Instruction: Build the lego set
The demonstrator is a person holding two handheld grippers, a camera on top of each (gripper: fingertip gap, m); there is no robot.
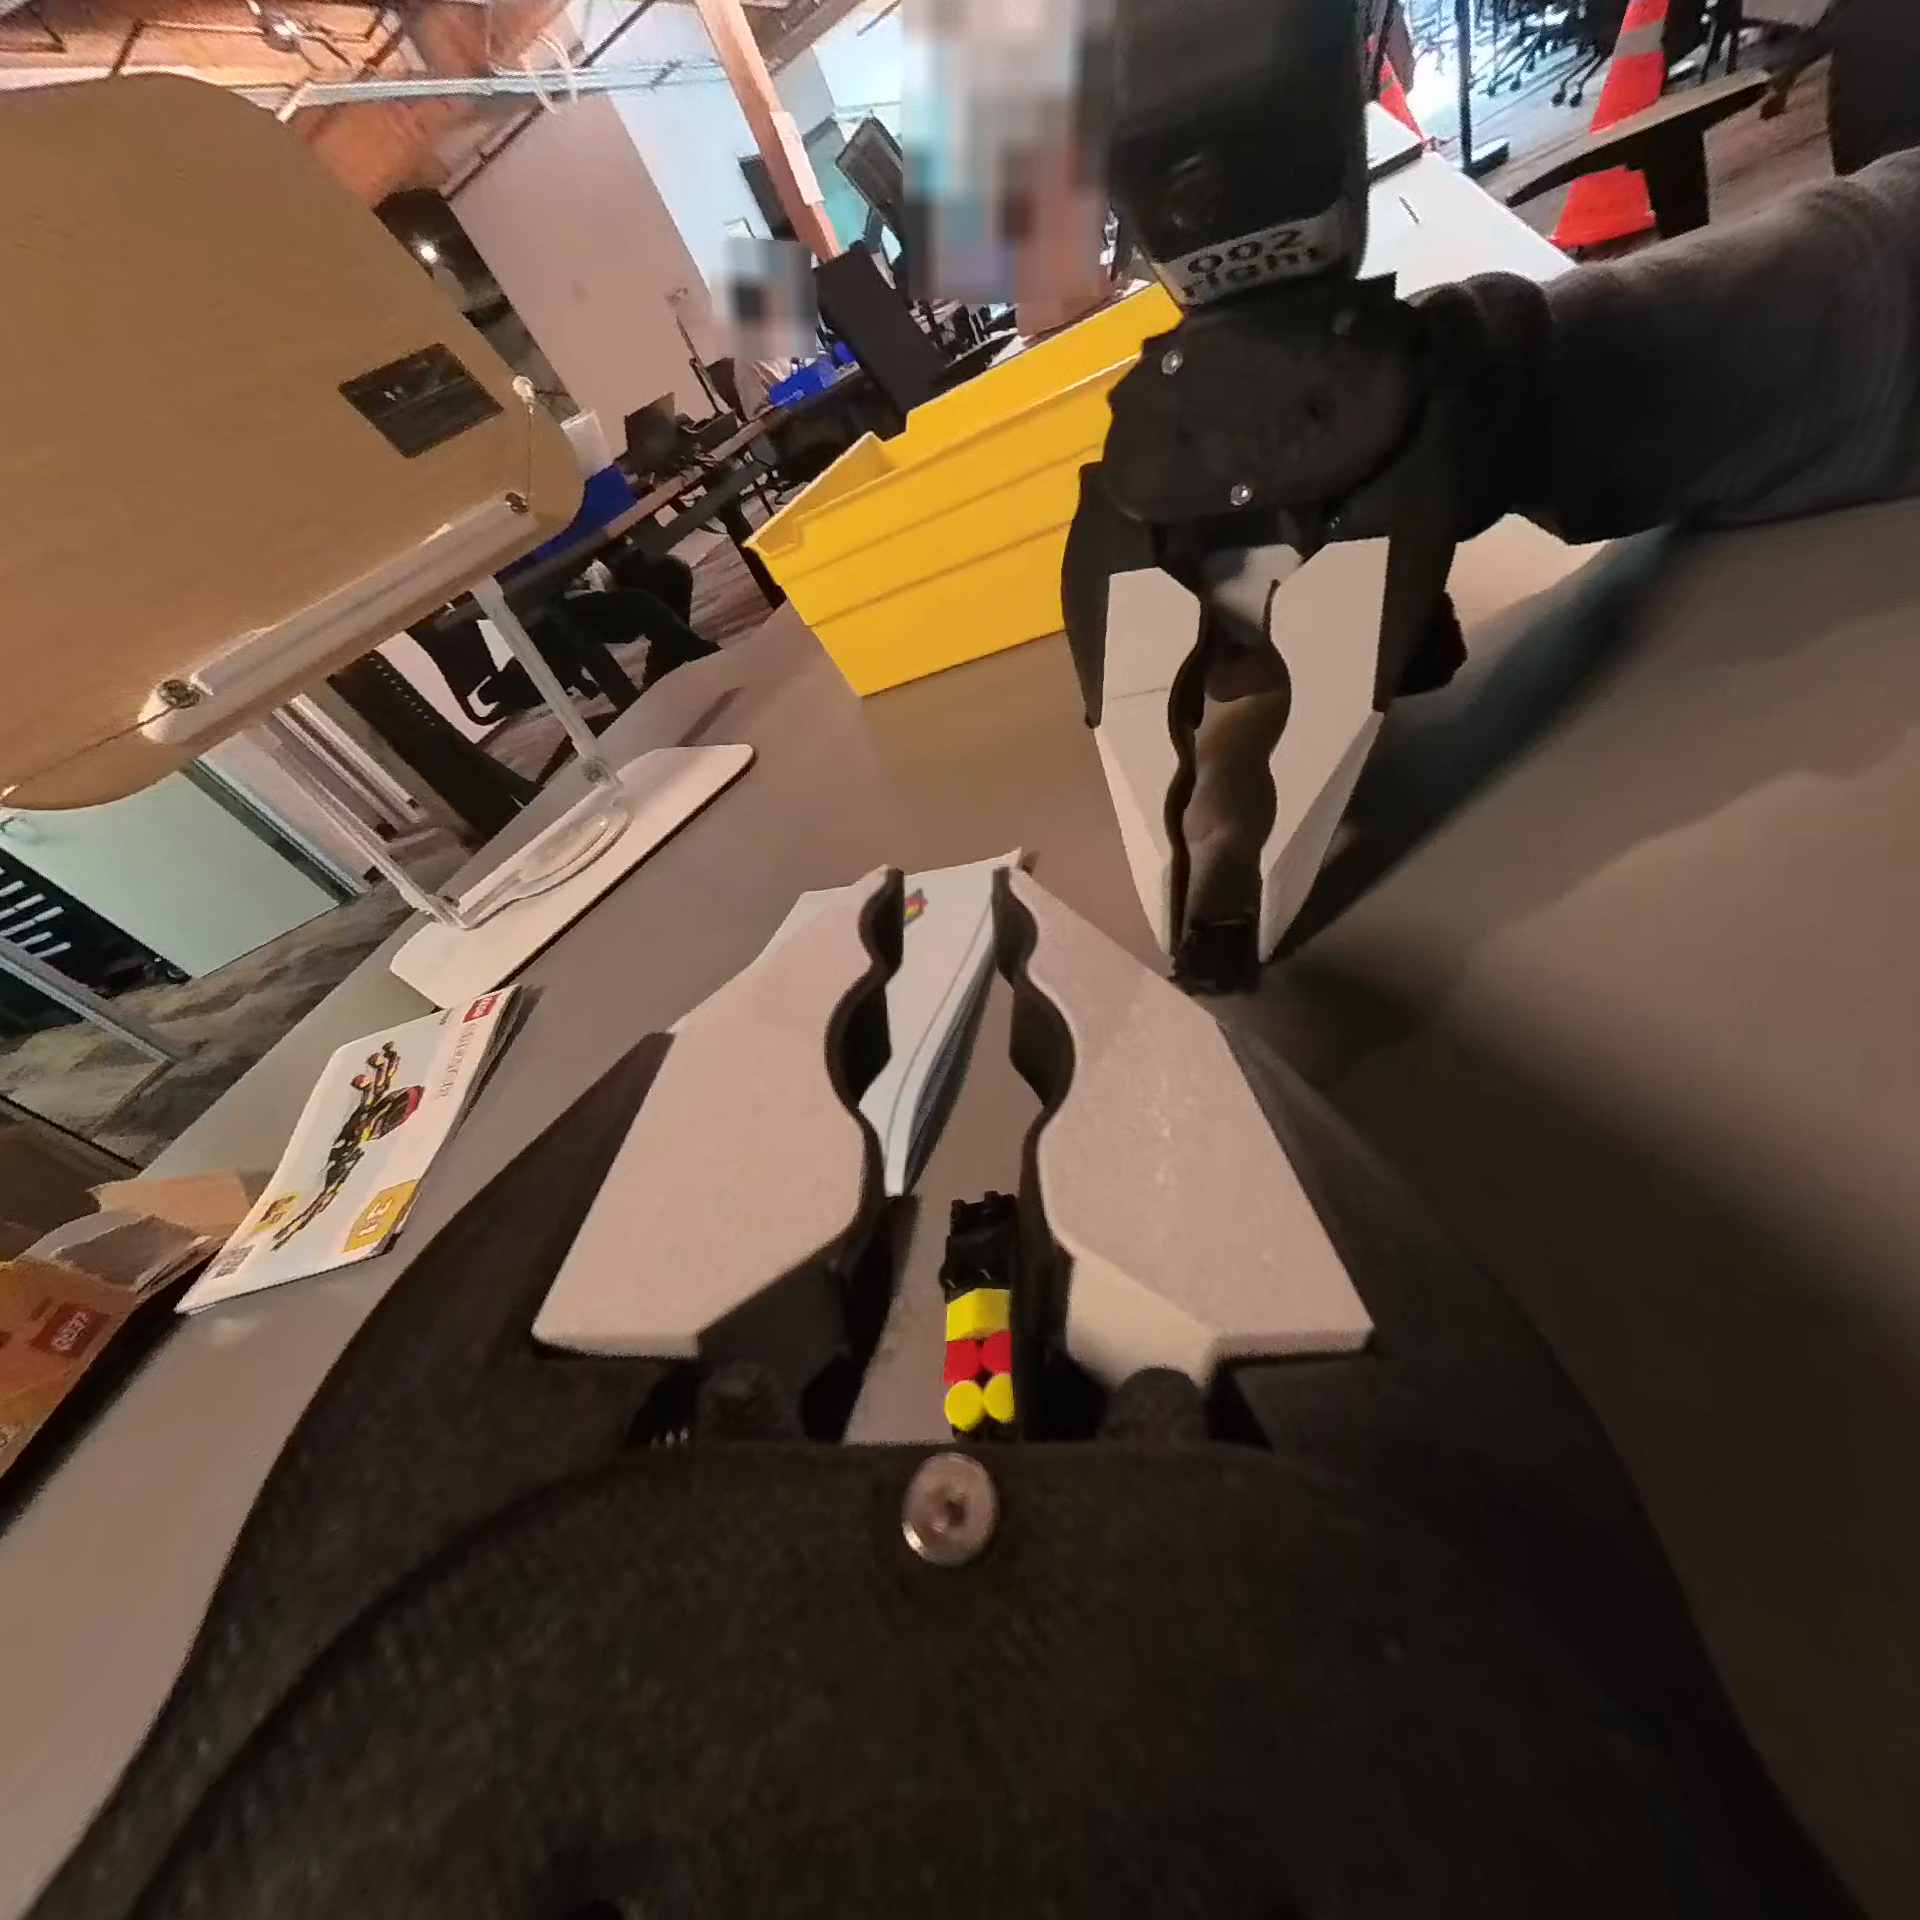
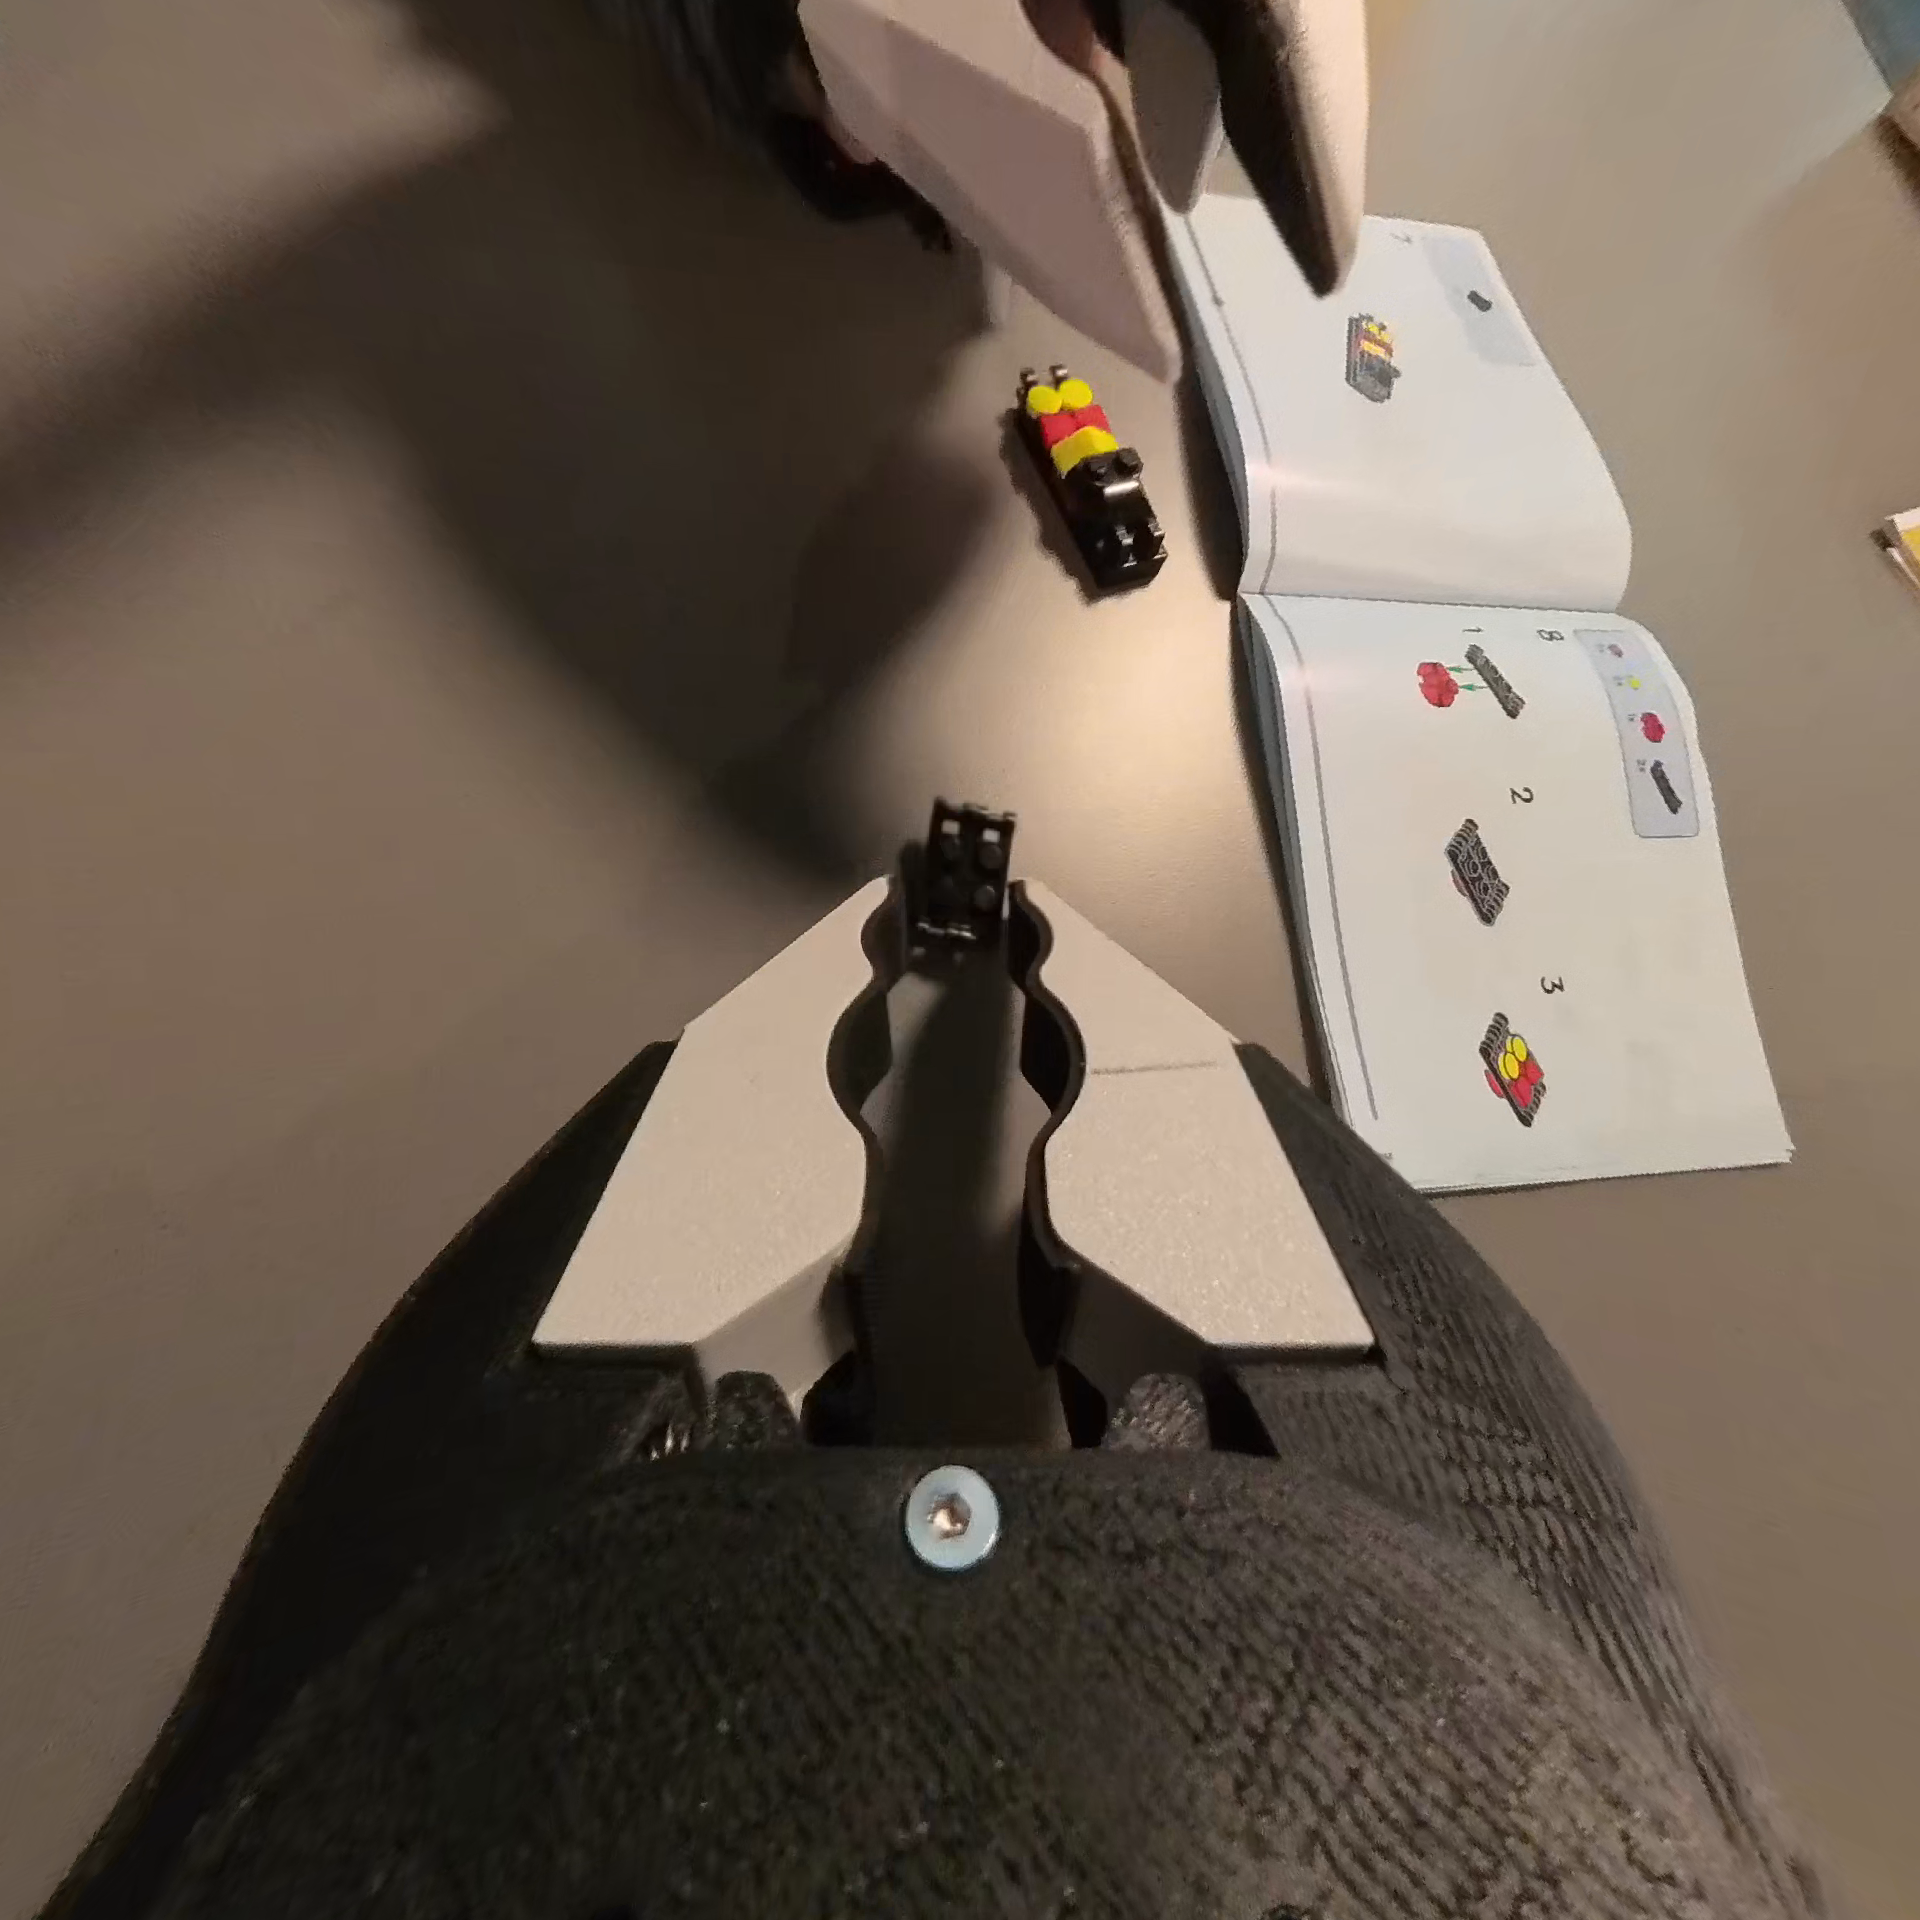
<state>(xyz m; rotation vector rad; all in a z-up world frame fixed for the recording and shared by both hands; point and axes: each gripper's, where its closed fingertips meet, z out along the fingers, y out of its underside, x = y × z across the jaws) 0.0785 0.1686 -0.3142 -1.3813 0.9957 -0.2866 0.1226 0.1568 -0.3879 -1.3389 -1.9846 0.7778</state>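
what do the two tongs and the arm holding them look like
Both tongs, left and right, have pale grey wedge-shaped fingers with wavy black inner edges, mounted on a textured black body with a silver screw. The right one carries a labelled band, and a dark grey sleeve covers the arm.

This is an open-plan office or workshop space. Beyond the grey counter (image 1: 1558, 1039) stand rows of desks (image 1: 717, 436) with monitors (image 1: 868, 156) and office chairs (image 1: 873, 312), beneath exposed timber beams (image 1: 769, 114). Stacked yellow bins (image 1: 935, 540) and orange traffic cones (image 1: 1621, 125) sit nearby.
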